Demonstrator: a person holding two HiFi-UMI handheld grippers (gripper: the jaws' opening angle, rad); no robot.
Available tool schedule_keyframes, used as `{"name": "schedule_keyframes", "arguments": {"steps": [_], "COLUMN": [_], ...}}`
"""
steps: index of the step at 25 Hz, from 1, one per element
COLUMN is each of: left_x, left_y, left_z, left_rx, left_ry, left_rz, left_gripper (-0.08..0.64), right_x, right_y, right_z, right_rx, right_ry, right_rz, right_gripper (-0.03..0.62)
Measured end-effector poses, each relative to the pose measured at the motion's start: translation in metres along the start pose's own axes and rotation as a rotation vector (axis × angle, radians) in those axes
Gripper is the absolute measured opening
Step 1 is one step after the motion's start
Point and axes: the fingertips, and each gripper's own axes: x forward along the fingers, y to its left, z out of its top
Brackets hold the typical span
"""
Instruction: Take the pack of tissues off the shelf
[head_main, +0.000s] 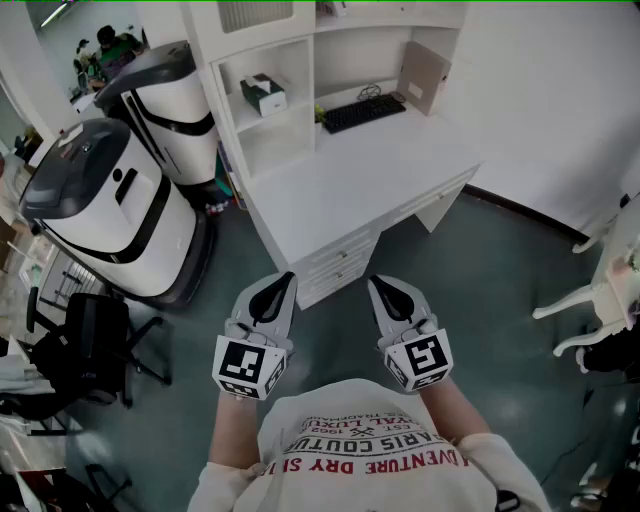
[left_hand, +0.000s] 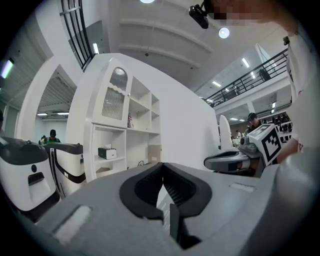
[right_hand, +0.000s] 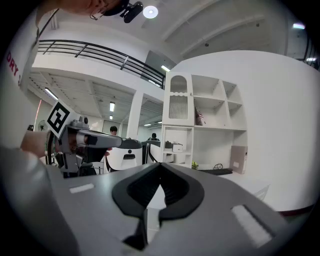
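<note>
The pack of tissues (head_main: 264, 94) is a white and dark box in a cubby of the white shelf unit (head_main: 290, 60) at the back of the desk. It is also small and far off in the left gripper view (left_hand: 106, 153) and in the right gripper view (right_hand: 177, 147). My left gripper (head_main: 284, 281) and right gripper (head_main: 377, 284) are held side by side close to the person's chest, in front of the desk and well short of the shelf. Both have their jaws closed together with nothing between them, as the left gripper (left_hand: 161, 172) and right gripper (right_hand: 160, 170) show in their own views.
A white desk (head_main: 340, 190) with drawers stands ahead, with a black keyboard (head_main: 363, 112) and a beige board (head_main: 424, 76) on it. Two large white-and-black machines (head_main: 110, 210) stand to the left, with a black office chair (head_main: 95, 340) below them. White chair legs (head_main: 590, 300) are at the right.
</note>
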Motion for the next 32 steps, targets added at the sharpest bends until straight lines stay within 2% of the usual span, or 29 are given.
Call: {"name": "schedule_keyframes", "arguments": {"steps": [11, 19, 20, 21, 22, 25, 32], "left_x": [0.007, 0.010, 0.012, 0.015, 0.017, 0.028, 0.065], "left_y": [0.008, 0.018, 0.019, 0.021, 0.022, 0.030, 0.046], "left_z": [-0.008, -0.008, -0.007, -0.006, -0.006, -0.006, -0.011], "left_rx": [-0.026, -0.040, -0.041, -0.037, -0.029, -0.024, -0.027], "left_ry": [0.004, -0.017, -0.030, -0.038, -0.042, -0.038, -0.002], "left_rz": [0.004, 0.046, 0.056, 0.066, 0.079, 0.123, 0.229], "left_gripper": [0.004, 0.011, 0.136, 0.302, 0.371, 0.437, 0.442], "right_x": [0.007, 0.013, 0.014, 0.015, 0.017, 0.025, 0.061], "right_y": [-0.005, -0.016, -0.019, -0.022, -0.025, -0.038, -0.079], "right_z": [-0.007, -0.015, -0.017, -0.018, -0.019, -0.020, -0.024], "right_rx": [0.014, 0.045, 0.047, 0.048, 0.048, 0.048, 0.047], "right_ry": [0.021, 0.053, 0.055, 0.056, 0.056, 0.049, 0.028], "right_rz": [-0.006, -0.042, -0.042, -0.041, -0.040, -0.031, 0.060], "right_gripper": [0.000, 0.002, 0.002, 0.002, 0.002, 0.002, 0.002]}}
